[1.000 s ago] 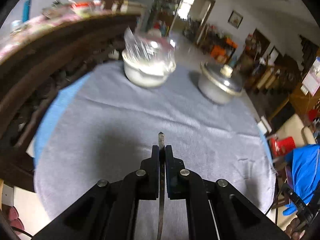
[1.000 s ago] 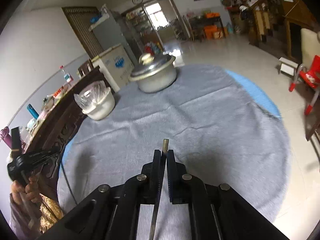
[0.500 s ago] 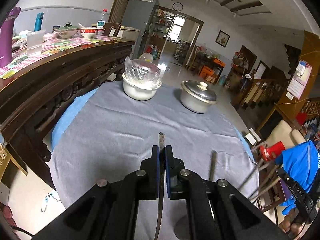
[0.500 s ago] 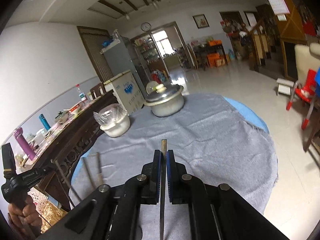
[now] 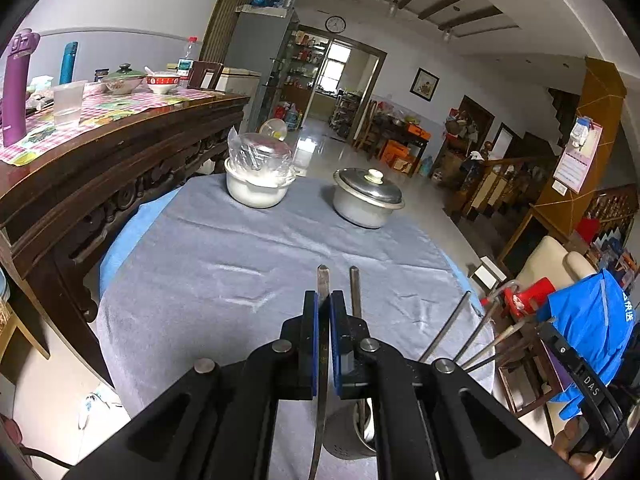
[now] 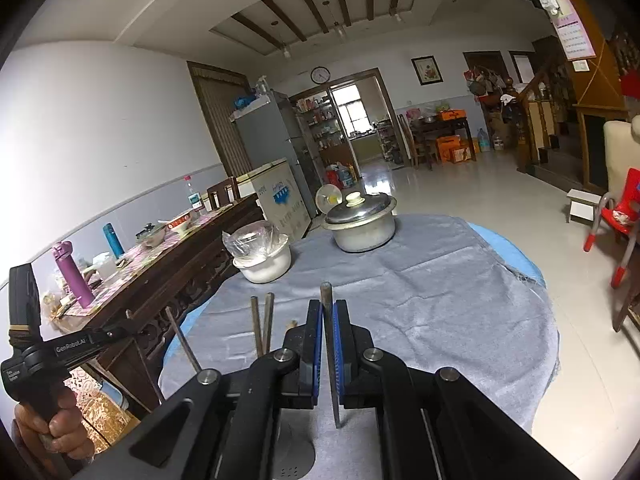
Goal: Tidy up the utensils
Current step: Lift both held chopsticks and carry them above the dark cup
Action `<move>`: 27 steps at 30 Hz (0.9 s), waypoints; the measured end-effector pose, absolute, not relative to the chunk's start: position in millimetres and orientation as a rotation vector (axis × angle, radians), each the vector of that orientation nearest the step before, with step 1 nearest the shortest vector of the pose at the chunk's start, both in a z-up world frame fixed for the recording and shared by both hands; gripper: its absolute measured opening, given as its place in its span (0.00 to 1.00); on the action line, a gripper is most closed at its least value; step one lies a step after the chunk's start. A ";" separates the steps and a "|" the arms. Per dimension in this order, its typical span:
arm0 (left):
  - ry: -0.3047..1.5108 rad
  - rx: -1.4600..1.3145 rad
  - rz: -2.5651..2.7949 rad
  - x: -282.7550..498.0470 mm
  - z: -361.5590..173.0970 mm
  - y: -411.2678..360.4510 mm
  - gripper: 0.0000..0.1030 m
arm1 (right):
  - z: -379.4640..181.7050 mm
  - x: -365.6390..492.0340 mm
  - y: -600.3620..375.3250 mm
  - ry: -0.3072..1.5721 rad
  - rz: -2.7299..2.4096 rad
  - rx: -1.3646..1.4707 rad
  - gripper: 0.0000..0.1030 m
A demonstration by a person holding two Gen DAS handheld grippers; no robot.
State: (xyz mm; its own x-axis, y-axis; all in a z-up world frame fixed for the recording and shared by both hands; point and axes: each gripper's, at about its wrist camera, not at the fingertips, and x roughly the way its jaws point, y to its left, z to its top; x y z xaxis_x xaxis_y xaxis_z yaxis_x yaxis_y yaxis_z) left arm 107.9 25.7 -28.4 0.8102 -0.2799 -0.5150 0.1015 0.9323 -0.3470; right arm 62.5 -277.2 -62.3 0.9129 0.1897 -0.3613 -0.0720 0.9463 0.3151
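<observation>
At 6 o'clock under both tools stands the metal holder [image 5: 350, 436]; left tool [image 5: 324, 322] and right tool [image 6: 328, 330] each clamp a flat utensil [image 5: 322, 300], so lower both straight down, tips inside the rim.

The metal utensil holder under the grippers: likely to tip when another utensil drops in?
Possibly. The holder looks narrow, and long handles lean out well past its rim, loading one side. Its metal body probably adds weight; the cloth likely limits sliding.

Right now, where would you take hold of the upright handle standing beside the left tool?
Near its free top end, coming from above: the handle stands nearly vertical with its lower part in the metal holder, so only the top is exposed. The left tool is shut on another utensil.
</observation>
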 end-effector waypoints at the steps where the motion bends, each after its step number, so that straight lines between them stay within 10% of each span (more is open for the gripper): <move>1: 0.590 -0.311 -0.208 105.9 -27.9 25.0 0.05 | -62.0 61.9 -276.9 0.397 0.139 0.303 0.06; 27: 0.441 -0.295 -0.249 67.1 22.7 21.2 0.05 | -9.8 26.3 -255.2 0.289 0.174 0.245 0.06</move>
State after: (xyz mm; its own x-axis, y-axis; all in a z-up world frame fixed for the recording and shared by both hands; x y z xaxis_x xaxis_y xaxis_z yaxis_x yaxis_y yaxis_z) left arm 67.1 21.2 22.7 0.8756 -0.2978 -0.3804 0.1716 0.9277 -0.3315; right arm 26.3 -255.2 -9.8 0.9438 0.2043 -0.2599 -0.1344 0.9554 0.2631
